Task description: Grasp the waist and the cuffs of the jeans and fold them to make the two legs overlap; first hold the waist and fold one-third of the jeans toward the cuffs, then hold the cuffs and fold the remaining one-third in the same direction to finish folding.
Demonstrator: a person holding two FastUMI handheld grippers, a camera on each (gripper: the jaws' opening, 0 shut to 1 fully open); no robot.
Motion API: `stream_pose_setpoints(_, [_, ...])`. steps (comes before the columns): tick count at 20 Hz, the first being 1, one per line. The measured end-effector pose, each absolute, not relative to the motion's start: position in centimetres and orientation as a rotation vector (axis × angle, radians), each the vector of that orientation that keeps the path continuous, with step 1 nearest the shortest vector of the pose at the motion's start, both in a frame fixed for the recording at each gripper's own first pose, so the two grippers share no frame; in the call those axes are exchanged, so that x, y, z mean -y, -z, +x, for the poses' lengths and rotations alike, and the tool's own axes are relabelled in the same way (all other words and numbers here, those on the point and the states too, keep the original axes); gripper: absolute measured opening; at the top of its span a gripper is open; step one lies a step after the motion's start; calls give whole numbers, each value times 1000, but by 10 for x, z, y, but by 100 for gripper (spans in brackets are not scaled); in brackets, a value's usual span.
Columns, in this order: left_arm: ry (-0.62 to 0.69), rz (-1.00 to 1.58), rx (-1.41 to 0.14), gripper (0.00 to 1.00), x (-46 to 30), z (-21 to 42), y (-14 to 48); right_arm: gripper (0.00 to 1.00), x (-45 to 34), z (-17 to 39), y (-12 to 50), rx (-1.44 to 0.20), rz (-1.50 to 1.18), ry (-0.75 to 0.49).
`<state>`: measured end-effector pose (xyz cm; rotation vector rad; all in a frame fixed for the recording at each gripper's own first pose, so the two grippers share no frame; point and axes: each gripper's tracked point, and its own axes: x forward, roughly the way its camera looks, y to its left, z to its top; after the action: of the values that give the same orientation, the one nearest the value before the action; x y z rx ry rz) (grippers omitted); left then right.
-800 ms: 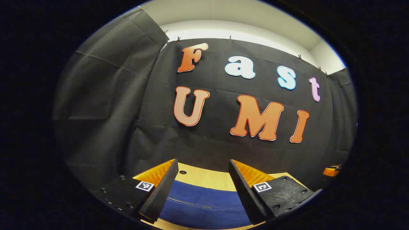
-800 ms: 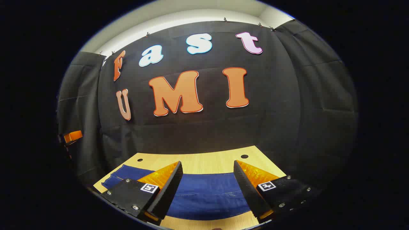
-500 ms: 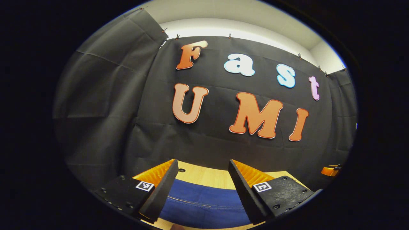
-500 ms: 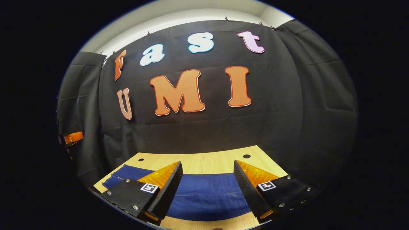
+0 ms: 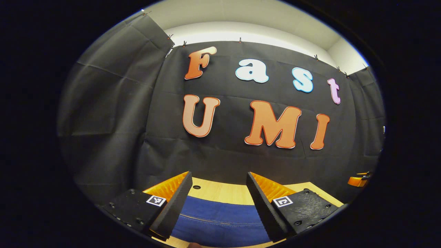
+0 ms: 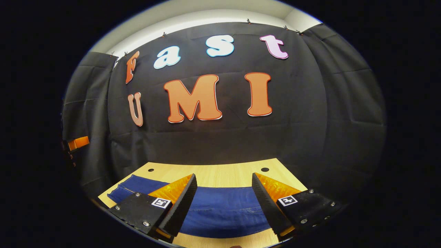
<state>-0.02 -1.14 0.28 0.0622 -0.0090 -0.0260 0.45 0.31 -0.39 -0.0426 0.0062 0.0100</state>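
Clearly we have both tools raised and idle over the work: our left gripper (image 5: 218, 193) holds its two fingers wide apart with nothing between them, and our right gripper (image 6: 224, 193) stands just as wide, also holding nothing. Neither pair of jaws touches cloth.

Beyond and below the jaws lie the dark blue denim jeans (image 6: 220, 210), spread flat on the pale wooden tabletop (image 6: 220, 174). In the left gripper view a broad band of the same jeans (image 5: 220, 220) shows in the gap between the fingers, with a stitched seam running across it and a strip of the tabletop (image 5: 220, 189) behind. In the right gripper view the denim runs across the whole gap and carries on past the left finger toward the tabletop's left edge, where a shaped end of the garment lies; we cannot tell from here whether that end is the waist or the cuffs. The far edge of the jeans stops short of the tabletop's back edge, leaving bare wood with two small round holes (image 6: 264, 169) near the booth wall.

We judge the task to be early or between steps: the denim looks flat, no fold is plain to us, and no grasp is made. Whether the legs already overlap we cannot say. What seems left is the grasping and both one-third folds.
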Motion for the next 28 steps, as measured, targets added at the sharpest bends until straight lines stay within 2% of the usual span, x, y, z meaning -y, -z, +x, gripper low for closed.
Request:
stream_pose_setpoints(3, [18,78,-6,97,11,-1,0,97,-1,3,4,-12,-34,-4])
stream_pose_setpoints(5, [0,122,-3,94,3,0,0,97,0,2,6,-17,-26,-4])
stream_pose_setpoints(6, [-1,167,-7,97,1,1,3,97,0,2,8,-20,-25,-4])
stream_pose_setpoints(8, [-3,313,-30,100,-8,2,15,97,1,1,16,-35,-26,-4])
stream_pose_setpoints(9, [-16,411,-44,97,-15,1,21,98,2,1,20,-46,-27,-2])
stream_pose_setpoints(11, [12,630,-92,98,-21,-5,45,97,5,1,31,-72,-18,3])
stream_pose_setpoints(14, [123,927,-174,100,-19,-8,108,97,8,3,48,-117,20,10])
stream_pose_setpoints(22, [542,1424,-502,99,-47,-61,303,97,34,-2,75,-196,31,59])
stream_pose_setpoints(25, [620,1495,-562,98,-48,-57,338,98,47,-4,84,-227,38,80])
stream_pose_setpoints(28, [640,1526,-605,98,-52,-53,354,97,58,-6,91,-251,50,100])
